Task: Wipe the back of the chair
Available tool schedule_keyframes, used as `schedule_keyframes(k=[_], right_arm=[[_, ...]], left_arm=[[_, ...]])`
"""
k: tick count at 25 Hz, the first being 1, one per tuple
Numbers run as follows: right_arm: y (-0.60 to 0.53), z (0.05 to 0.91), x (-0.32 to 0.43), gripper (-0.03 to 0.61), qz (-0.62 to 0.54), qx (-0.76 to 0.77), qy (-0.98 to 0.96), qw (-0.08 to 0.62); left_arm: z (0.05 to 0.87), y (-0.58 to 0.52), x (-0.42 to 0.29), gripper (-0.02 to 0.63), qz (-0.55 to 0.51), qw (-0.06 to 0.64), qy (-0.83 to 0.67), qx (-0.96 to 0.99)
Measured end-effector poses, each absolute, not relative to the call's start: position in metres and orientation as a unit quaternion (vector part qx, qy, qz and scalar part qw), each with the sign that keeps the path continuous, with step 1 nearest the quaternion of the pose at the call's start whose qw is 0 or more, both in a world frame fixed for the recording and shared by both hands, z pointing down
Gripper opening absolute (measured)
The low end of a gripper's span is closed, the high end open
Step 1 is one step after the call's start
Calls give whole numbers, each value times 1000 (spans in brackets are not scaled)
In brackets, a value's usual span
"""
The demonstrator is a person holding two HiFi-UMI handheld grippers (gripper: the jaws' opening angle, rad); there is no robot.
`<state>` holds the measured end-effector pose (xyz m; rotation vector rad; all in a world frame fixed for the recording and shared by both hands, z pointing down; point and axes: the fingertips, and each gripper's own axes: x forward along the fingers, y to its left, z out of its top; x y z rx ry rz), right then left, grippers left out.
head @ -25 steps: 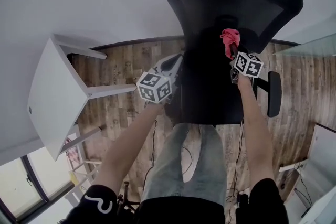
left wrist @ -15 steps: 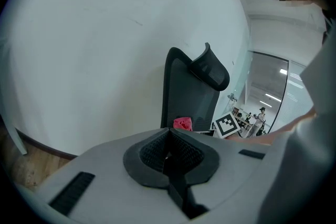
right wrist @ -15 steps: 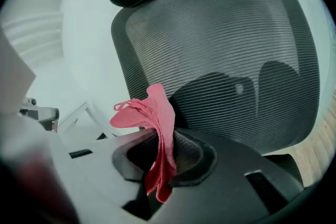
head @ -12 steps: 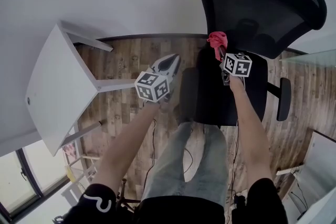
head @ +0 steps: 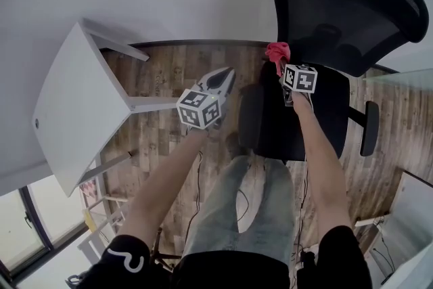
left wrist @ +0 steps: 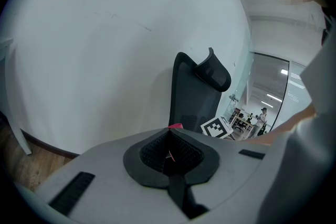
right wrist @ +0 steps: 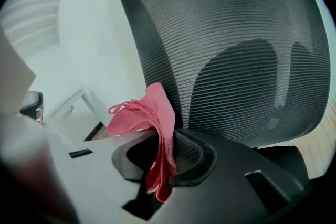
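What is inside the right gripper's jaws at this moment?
A folded pink cloth, clamped by the right gripper, its top sticking out before the black mesh chair back. The cloth's folds cover how deep the grip goes.

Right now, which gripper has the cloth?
The right gripper: its jaws are shut on the pink cloth, right in front of the chair back. The left gripper has its jaws together with nothing between them.

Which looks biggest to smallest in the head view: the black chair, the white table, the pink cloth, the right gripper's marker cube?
1. black chair
2. white table
3. pink cloth and the marker cube on the right gripper: they look about alike, so I won't rank them.
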<state>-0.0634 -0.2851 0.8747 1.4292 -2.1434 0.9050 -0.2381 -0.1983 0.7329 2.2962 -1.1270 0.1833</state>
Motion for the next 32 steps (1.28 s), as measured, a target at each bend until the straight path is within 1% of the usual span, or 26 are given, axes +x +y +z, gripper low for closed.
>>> schedule_keyframes(k=[4, 7, 12, 26, 32], right_arm=[[-284, 878, -43, 72, 328, 531, -753, 209], [-285, 878, -21, 72, 334, 546, -742, 199], [-284, 870, 31, 72, 332, 578, -719, 196], [-263, 857, 230, 72, 340, 646, -661, 171], [-254, 857, 297, 72, 352, 663, -643, 151]], left_arm=[[734, -191, -230, 23, 75, 286, -415, 860], [735, -190, -222, 25, 78, 286, -413, 861], [734, -193, -195, 25, 84, 284, -404, 865], [725, -191, -40, 25, 98, 280, -347, 890], [717, -187, 10, 25, 93, 285, -342, 891]])
